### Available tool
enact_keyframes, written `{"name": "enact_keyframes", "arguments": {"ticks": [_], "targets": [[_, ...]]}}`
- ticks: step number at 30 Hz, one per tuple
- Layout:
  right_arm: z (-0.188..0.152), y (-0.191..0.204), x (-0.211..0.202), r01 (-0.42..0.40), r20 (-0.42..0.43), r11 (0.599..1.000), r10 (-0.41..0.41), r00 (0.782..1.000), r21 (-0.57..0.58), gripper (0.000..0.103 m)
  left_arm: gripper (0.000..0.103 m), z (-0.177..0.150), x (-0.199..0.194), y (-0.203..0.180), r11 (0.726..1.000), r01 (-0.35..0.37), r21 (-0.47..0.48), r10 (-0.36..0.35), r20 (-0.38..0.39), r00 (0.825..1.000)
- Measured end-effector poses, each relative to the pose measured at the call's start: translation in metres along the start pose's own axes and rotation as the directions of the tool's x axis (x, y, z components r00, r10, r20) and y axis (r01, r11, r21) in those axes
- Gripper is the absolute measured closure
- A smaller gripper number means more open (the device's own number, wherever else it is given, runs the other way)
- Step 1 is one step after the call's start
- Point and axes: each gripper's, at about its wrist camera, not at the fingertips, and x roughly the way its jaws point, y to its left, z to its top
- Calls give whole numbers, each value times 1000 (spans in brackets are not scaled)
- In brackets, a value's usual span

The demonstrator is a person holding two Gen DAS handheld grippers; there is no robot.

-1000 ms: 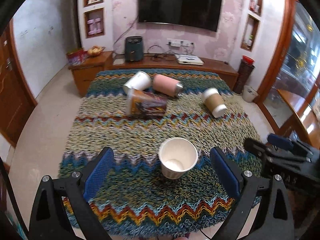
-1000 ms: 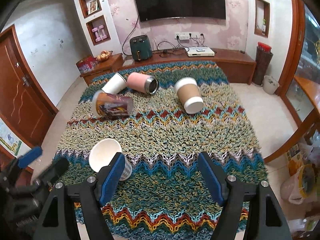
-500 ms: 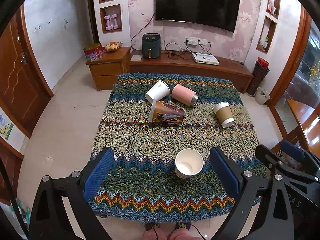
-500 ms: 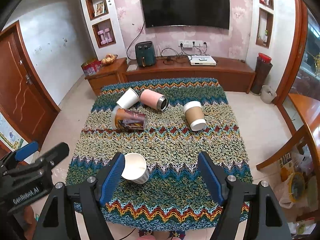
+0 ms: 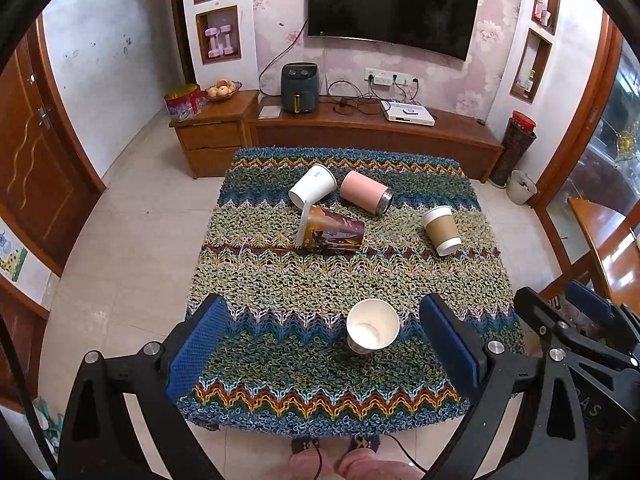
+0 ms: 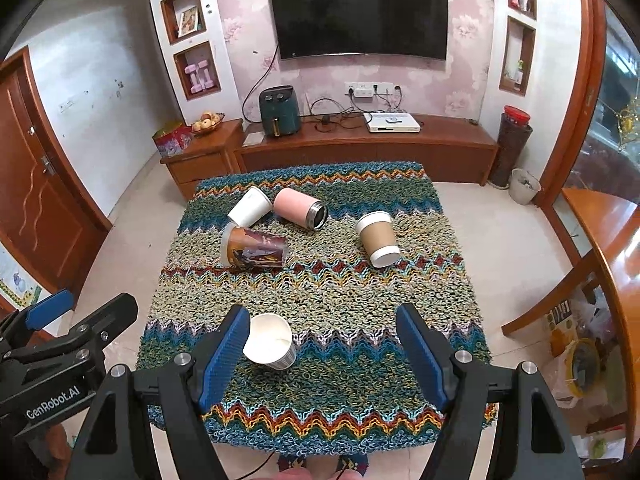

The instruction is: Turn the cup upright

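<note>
A white paper cup (image 5: pixel 372 330) stands upright near the front of the zigzag-knit cloth; it also shows in the right wrist view (image 6: pixel 270 341). Further back lie four cups on their sides: a white cup (image 5: pixel 313 187), a pink steel tumbler (image 5: pixel 365 193), a printed brown cup (image 5: pixel 330 232) and a kraft-sleeved coffee cup (image 5: pixel 440 230). My left gripper (image 5: pixel 322 346) is open and empty, high above the front of the table. My right gripper (image 6: pixel 322 354) is open and empty, also raised, with its left finger next to the upright cup in the image.
The table (image 5: pixel 440 360) stands on a tiled floor. A wooden TV cabinet (image 5: pixel 372 132) with an air fryer (image 5: pixel 299 87) lines the back wall. A wooden chair (image 6: pixel 592 280) and bags sit at the right. The person's feet (image 5: pixel 352 466) are at the front edge.
Both grippers have risen and pulled back from the table, so the whole cloth now shows. The upright paper cup and the lying cups have not moved.
</note>
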Motion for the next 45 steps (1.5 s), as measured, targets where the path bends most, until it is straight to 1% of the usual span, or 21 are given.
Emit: {"name": "enact_keyframes", "arguments": {"ticks": [8, 13, 23, 45], "targets": [[3, 4, -1, 21, -8, 1000, -21, 1000, -4, 27, 5, 4, 4, -4, 1000, -10, 24, 10, -13, 1000], [5, 5, -1, 30, -9, 1000, -30, 1000, 4, 27, 5, 6, 3, -4, 1000, -14, 26, 14, -8, 1000], [6, 6, -3, 39, -7, 999, -39, 999, 0, 27, 5, 6, 2, -1, 1000, -2, 21, 2, 0, 1000], [5, 5, 1, 45, -31, 999, -45, 998, 3, 27, 5, 6, 6, -2, 999, 16, 28, -15, -17, 1000]]}}
